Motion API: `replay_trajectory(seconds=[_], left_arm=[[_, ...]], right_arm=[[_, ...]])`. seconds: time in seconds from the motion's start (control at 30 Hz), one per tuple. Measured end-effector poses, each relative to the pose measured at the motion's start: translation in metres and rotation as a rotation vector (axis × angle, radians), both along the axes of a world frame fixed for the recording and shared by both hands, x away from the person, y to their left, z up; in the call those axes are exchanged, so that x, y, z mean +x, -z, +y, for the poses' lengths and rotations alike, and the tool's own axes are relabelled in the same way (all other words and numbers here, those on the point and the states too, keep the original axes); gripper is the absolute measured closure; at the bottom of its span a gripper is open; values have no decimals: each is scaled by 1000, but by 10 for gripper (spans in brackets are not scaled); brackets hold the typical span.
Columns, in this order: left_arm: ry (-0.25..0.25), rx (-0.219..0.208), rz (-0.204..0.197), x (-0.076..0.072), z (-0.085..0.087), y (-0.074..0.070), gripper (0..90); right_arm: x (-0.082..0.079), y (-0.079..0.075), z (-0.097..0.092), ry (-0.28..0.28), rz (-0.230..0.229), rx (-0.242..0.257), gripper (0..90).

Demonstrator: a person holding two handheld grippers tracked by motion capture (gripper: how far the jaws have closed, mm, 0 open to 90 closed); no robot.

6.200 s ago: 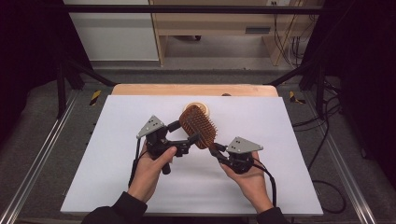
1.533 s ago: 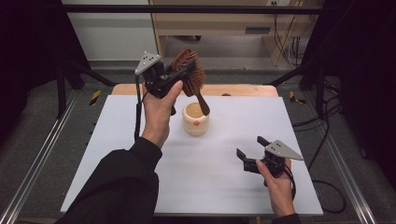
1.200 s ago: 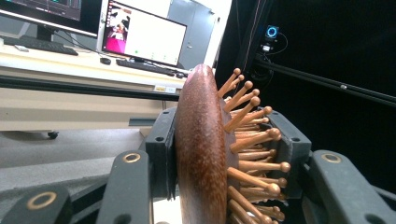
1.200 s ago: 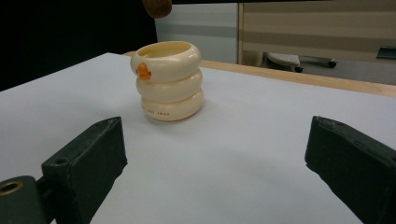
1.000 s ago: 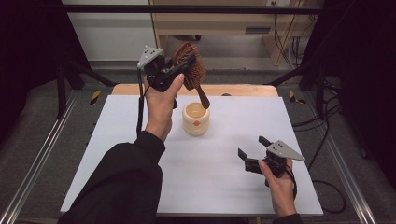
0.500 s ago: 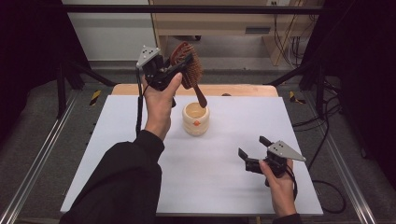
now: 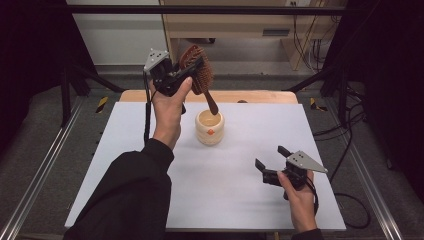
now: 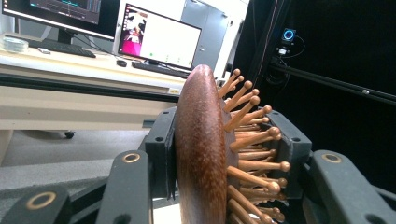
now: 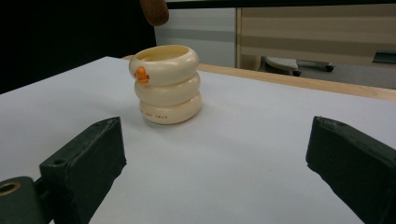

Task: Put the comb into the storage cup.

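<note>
Here, left gripper (image 7: 192,75): clamped on hairbrush (image 7: 197,75), handle above cup (image 7: 209,128).
Right gripper (image 7: 272,162): spread wide, near table's (image 7: 125,150) right edge.

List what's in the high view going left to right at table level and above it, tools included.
Left tool shut on the wooden hairbrush, held up with its handle pointing down toward the cup → cream ringed cup on the white tabletop → right tool, open, low over the table.

Small dark lettering runs along the bottom ring of the cream cup (image 9: 167,84), too tiny to read
</note>
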State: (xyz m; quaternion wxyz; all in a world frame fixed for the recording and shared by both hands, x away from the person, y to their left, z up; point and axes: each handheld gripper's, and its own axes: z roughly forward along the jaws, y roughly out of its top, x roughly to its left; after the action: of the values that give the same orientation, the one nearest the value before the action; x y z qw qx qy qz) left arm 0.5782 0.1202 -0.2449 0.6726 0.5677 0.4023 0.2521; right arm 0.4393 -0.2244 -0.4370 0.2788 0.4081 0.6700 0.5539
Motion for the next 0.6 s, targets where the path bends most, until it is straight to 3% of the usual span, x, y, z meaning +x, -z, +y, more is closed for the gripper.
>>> replay_trajectory(seconds=[0.6], left_arm=[[-24,21,13,6,4,4,512]], right_arm=[[-1,0,2,-10,-6,2,47]])
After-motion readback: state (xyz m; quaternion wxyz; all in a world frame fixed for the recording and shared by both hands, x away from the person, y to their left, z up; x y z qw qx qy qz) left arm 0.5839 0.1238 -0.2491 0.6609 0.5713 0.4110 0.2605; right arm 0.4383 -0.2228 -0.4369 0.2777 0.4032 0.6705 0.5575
